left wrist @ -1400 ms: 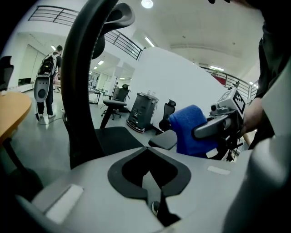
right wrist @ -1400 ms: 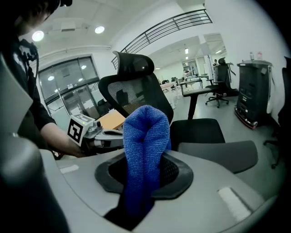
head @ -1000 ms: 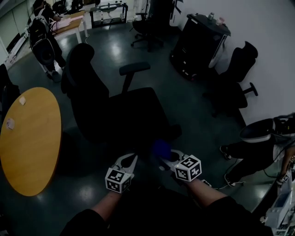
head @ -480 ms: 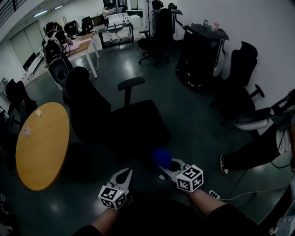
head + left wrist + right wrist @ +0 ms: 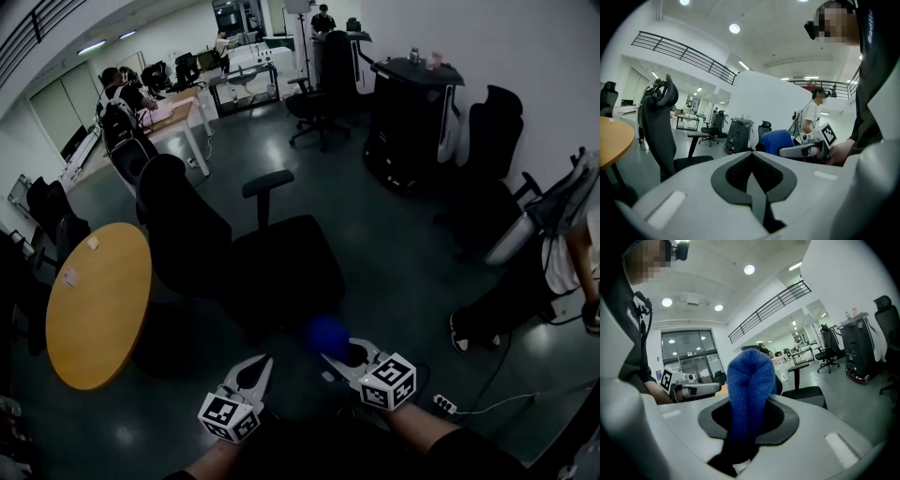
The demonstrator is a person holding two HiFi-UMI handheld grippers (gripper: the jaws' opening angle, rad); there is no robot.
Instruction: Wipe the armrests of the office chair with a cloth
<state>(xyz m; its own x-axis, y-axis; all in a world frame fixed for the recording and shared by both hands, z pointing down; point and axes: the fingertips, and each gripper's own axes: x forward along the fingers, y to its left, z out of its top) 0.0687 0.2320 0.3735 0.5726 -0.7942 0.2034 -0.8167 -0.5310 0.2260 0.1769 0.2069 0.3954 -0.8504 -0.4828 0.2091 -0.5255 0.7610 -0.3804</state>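
The black office chair [image 5: 281, 262] stands in front of me, backrest [image 5: 183, 230] at the left, and its far armrest [image 5: 267, 183] is raised on a post. My right gripper [image 5: 330, 349] is shut on a bunched blue cloth [image 5: 328, 333], held low just short of the seat's near edge. In the right gripper view the cloth [image 5: 749, 390] stands up between the jaws, with the armrest [image 5: 802, 366] beyond it. My left gripper [image 5: 258, 364] is shut and holds nothing, to the left of the right one. The left gripper view shows the chair's backrest [image 5: 661, 126], its armrest [image 5: 705, 135] and the cloth [image 5: 778, 140].
A round wooden table [image 5: 98, 305] lies to the left of the chair. A black cabinet [image 5: 412, 112] and more black chairs [image 5: 487, 141] stand at the back right. A person [image 5: 553, 253] sits at the right edge. A power strip [image 5: 445, 405] lies on the floor.
The head view has lifted and shows more of the room, so the chair looks farther off. Both grippers sit slightly lower in the frame; the right one still holds the cloth.
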